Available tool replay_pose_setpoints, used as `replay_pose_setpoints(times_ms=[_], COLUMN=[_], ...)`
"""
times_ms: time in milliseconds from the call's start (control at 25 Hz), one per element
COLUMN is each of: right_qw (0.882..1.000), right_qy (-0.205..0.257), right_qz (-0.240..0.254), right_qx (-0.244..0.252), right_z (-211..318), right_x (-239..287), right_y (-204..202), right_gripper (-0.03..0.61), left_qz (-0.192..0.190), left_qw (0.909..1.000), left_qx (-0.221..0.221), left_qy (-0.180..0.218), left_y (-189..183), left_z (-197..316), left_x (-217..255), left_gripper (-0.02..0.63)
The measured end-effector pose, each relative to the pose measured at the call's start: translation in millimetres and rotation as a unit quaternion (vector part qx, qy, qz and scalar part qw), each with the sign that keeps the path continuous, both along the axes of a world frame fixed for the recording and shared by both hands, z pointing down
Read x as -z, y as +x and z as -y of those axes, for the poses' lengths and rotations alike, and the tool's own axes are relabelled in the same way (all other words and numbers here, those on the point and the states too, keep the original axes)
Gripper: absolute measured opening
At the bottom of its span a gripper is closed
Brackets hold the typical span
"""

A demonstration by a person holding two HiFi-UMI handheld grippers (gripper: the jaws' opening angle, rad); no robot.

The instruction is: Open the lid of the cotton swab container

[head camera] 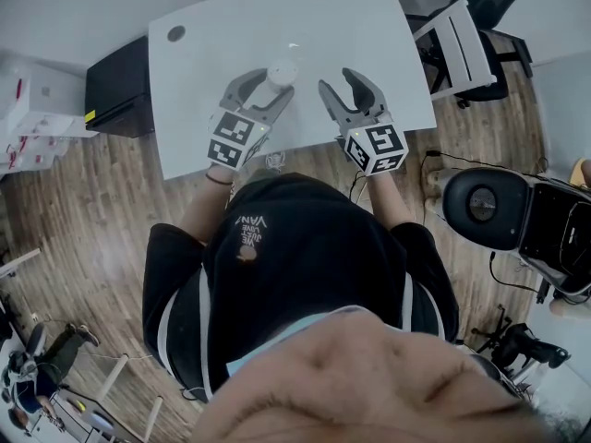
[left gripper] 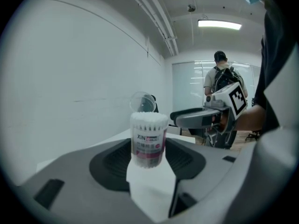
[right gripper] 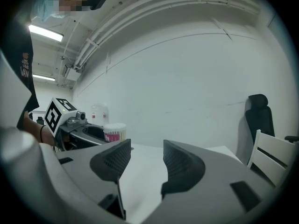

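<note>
The cotton swab container, a clear tub with a pink label, fills the gap between the pads of my left gripper, which is shut on it. Its clear round lid stands flipped up behind the white swab tips. From above, the container is at the tips of the left gripper over the white table. My right gripper hangs just to its right, open, with nothing between its pads. The right gripper view shows the container off to the left.
A white-backed chair stands past the table's right edge, and a black cabinet at its left. There is a round grommet in the table's far left corner. A person with a backpack stands in the background.
</note>
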State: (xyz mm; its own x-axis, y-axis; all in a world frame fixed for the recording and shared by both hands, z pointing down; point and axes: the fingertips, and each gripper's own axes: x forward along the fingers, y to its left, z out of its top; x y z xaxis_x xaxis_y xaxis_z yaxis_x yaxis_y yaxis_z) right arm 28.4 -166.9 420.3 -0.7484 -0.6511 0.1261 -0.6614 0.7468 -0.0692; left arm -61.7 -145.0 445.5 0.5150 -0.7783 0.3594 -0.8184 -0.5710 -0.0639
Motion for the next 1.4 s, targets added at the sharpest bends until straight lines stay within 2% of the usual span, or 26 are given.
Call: replay_pose_setpoints(times_ms=[480, 760, 1000, 1400], right_qw=[1.000, 1.000, 1.000, 1.000], right_qy=[-0.010, -0.001, 0.003, 0.001], right_qz=[-0.010, -0.017, -0.020, -0.026], right_qx=[0.001, -0.003, -0.005, -0.008], right_z=[-7, -9, -6, -5], right_x=[-13, -11, -10, -12], right_y=[-13, -13, -16, -16], right_gripper=[0.164, 0.086, 0.049, 0.021], left_qz=[-0.017, -0.025, -0.028, -0.029], left_qw=[0.9996, 0.9993, 0.9992, 0.9993], left_qx=[0.021, 0.026, 0.027, 0.022], left_qy=[0.009, 0.012, 0.009, 0.003], left_y=[-25, -30, -32, -28], left_z=[5, 4, 4, 2], left_x=[10, 12, 9, 5], left_gripper=[0.236, 0.236, 0.236, 0.236])
